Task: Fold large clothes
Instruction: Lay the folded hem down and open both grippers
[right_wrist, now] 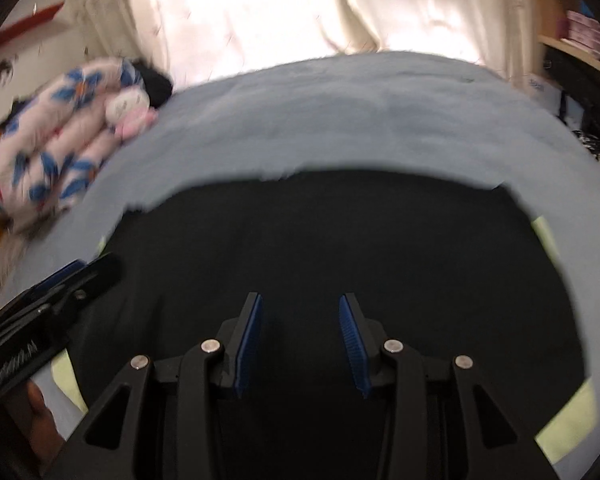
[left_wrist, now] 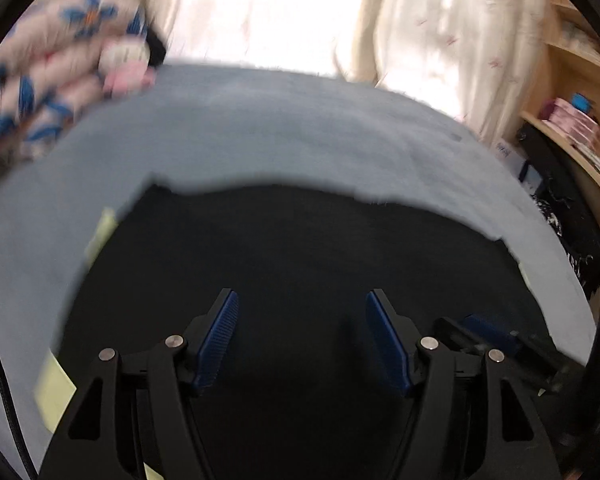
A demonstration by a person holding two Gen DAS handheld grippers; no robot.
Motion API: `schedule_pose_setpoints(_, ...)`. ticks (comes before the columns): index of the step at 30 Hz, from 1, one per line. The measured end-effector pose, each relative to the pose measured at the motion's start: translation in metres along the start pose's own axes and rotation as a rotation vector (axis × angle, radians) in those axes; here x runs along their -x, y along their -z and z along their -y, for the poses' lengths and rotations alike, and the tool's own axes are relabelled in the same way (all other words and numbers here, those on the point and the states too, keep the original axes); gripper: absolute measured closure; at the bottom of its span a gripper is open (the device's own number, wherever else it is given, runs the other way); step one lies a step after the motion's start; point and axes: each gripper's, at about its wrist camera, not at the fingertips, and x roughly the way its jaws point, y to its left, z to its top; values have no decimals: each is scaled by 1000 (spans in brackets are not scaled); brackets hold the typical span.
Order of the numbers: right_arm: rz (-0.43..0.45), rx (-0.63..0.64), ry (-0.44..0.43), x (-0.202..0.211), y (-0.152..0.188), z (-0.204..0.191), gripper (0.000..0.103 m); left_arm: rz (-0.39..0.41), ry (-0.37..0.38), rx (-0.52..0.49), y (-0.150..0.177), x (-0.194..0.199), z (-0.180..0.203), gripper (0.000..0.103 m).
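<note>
- On the blue-grey bedspread (left_wrist: 260,128), below both my claws: black garment (left_wrist: 292,248) lying flat, pale yellow trim at its edges.
- Left gripper (left_wrist: 302,336) spread wide, holding nothing.
- Right gripper (right_wrist: 300,336) apart too, empty.
- Floral quilt (right_wrist: 60,136) bundled far left; curtains (right_wrist: 300,12) behind.

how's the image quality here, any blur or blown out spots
Left wrist view: motion blur smears the floral bundle and the black garment; the curtain is blown out white. Right wrist view: similar blur, curtain overexposed, fisheye bending the blue bed cover; the garment shows almost no detail.
</note>
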Motion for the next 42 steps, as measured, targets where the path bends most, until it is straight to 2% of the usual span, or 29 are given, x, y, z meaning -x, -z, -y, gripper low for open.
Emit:
schedule_pose_setpoints(2,-18,-5,18,-10,11,10,65,-74,-66,4,15,-27,-15,38)
schedule_pose_setpoints(4,0,15,87,-5,16,29,66,-77,-122,-16,21,-37,-35,38)
schedule_pose_setpoints(6,21,26,197,4,19,50,65,-56,-160,-11,22,-36,-57,37)
schedule_pose_setpoints(7,23,23,285,7,22,66,63,-59,-185,11,21,-35,-74,37)
schedule_pose_setpoints(8,27,2,353,9,26,84,53,-64,-222,37,20,-35,-92,37)
schedule_pose_setpoints(9,20,-37,388,11,30,103,45,-67,-248,59,20,-35,-107,37)
schedule_pose_setpoints(10,3,-96,418,12,35,127,45,-66,-254,81,20,-36,-122,38)
schedule_pose_setpoints(13,14,-210,378,22,42,163,44,-58,-194,110,21,-34,-139,40)
schedule_pose_setpoints(17,17,-196,437,19,39,156,43,-54,-257,58,26,-37,-126,40)
schedule_pose_setpoints(25,15,-194,453,23,40,151,43,-58,-255,60,23,-32,-124,40)
schedule_pose_setpoints(30,-9,-197,451,29,36,141,43,-90,-266,46,19,-24,-119,40)
schedule_pose_setpoints(36,-8,-229,375,62,38,123,43,-87,-272,42,21,16,-109,40)
schedule_pose_setpoints(42,66,-206,337,118,47,82,43,-63,-266,1,36,76,-90,40)
